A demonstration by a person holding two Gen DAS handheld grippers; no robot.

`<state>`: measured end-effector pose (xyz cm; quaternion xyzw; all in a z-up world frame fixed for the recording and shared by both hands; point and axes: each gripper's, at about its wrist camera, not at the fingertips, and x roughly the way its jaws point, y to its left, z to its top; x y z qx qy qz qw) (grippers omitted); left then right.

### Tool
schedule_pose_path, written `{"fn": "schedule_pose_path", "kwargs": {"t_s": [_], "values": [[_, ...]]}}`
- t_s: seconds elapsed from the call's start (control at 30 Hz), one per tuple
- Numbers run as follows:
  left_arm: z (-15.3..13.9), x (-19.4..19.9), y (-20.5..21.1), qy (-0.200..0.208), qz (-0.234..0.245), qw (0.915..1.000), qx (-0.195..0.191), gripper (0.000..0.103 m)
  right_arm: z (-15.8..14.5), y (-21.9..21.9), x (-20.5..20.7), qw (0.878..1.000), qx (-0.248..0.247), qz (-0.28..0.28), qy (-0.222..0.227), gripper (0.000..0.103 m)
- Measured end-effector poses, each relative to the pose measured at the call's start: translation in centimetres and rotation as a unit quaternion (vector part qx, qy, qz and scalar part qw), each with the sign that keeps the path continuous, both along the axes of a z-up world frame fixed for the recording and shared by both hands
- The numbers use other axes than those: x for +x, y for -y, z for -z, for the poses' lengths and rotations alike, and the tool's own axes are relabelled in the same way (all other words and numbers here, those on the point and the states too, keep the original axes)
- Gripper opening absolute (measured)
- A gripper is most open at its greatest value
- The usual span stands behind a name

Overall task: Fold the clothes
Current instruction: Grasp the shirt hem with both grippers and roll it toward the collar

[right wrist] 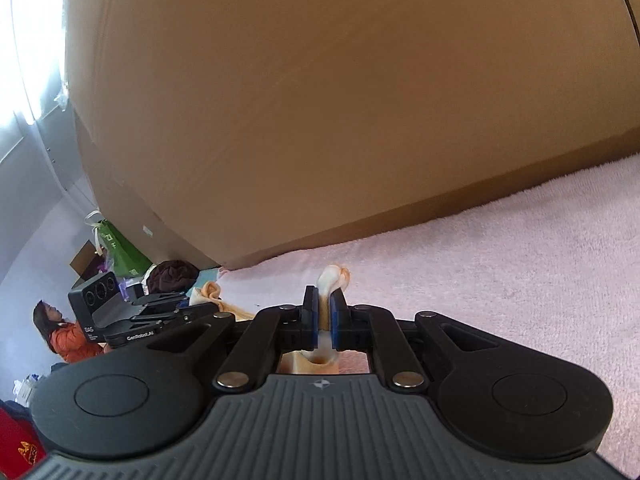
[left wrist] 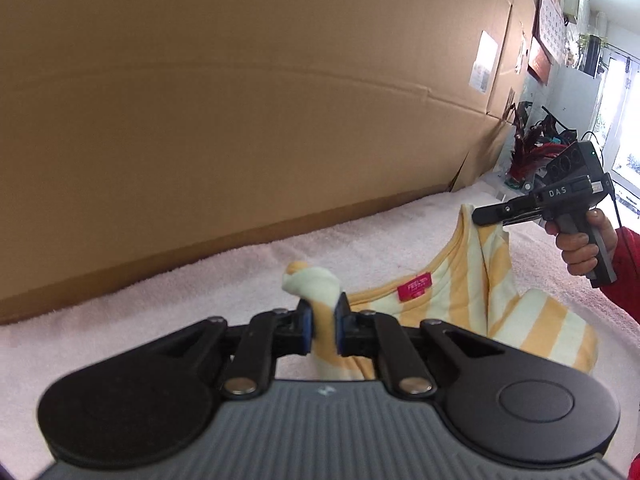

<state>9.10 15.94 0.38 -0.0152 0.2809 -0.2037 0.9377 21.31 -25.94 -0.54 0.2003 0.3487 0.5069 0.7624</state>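
Observation:
A yellow-and-white striped shirt (left wrist: 532,320) with a pink neck label (left wrist: 414,285) hangs lifted above the pink towel-covered surface (left wrist: 200,280). In the left wrist view my left gripper (left wrist: 323,314) is shut on a bunched shoulder of it. At the right, my right gripper (left wrist: 479,216), held by a hand (left wrist: 580,248), pinches the other shoulder. In the right wrist view the right gripper (right wrist: 325,312) is shut on a twist of the shirt's cloth (right wrist: 334,276). The left gripper (right wrist: 196,309) shows at the left with cloth at its tip. The shirt's lower part is hidden.
A large cardboard box (left wrist: 240,120) stands along the far edge of the towel (right wrist: 520,260). Red decorations (left wrist: 528,152) sit past its right end. In the right wrist view, a green bag (right wrist: 120,252), a dark bundle (right wrist: 172,276) and a person in an orange jacket (right wrist: 68,340) are at the left.

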Motion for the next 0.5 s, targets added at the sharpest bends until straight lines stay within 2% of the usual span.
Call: {"fn": "schedule_pose_path", "kwargs": {"t_s": [0.13,0.27,0.43,0.5], "values": [[-1.6,-2.7,0.3,0.018,0.003,0.9998,0.009,0.007,-2.6,0.9,-2.8,0.999,0.001,-0.017,0.030,0.007],[-3.1,-6.2,0.4,0.033,0.004,0.9994,0.002,0.007,-4.2,2.1,-6.0,0.998,-0.011,-0.032,0.054,0.007],[-3.9,-10.4,1.4,0.048,0.006,0.9988,0.008,0.008,-4.4,3.6,-9.1,0.997,-0.014,-0.040,0.058,0.007],[-3.6,-12.0,2.2,0.058,0.013,0.9977,0.031,0.008,-4.1,4.0,-10.0,0.997,-0.021,-0.042,0.060,0.007]]}}
